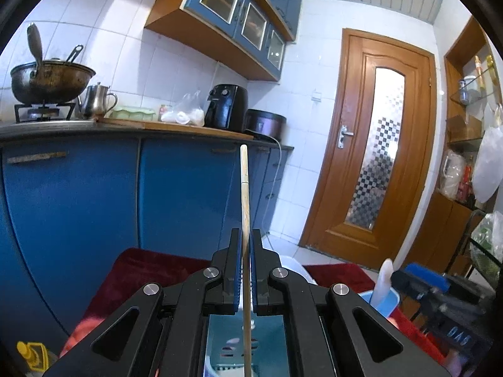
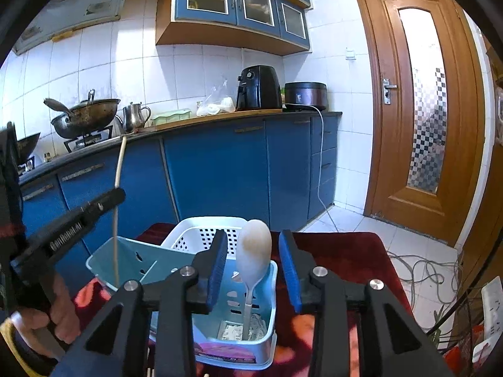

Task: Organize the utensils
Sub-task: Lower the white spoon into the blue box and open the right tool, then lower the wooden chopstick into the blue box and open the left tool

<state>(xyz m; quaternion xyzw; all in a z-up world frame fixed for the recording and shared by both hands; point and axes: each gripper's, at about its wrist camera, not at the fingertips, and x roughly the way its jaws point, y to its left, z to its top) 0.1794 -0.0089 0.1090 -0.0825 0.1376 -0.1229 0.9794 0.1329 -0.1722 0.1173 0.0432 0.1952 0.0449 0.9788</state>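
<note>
My left gripper (image 1: 246, 245) is shut on a pale wooden chopstick (image 1: 245, 188) that stands upright between its blue pads. In the right wrist view the chopstick (image 2: 117, 229) hangs down into the left compartment of a light blue utensil holder (image 2: 267, 323), held by my left gripper (image 2: 114, 196). A white spoon (image 2: 254, 251) stands bowl-up in the holder's right compartment. My right gripper (image 2: 253, 262) is open, its pads on either side of the spoon without touching it. The spoon (image 1: 384, 279) also shows in the left wrist view.
A white perforated basket (image 2: 201, 229) sits behind the holder on a dark red cloth (image 2: 345, 260). Blue kitchen cabinets (image 2: 220, 169) with a wok, kettle and air fryer on the counter stand behind. A wooden door (image 2: 421, 103) is at right; cables lie on the floor.
</note>
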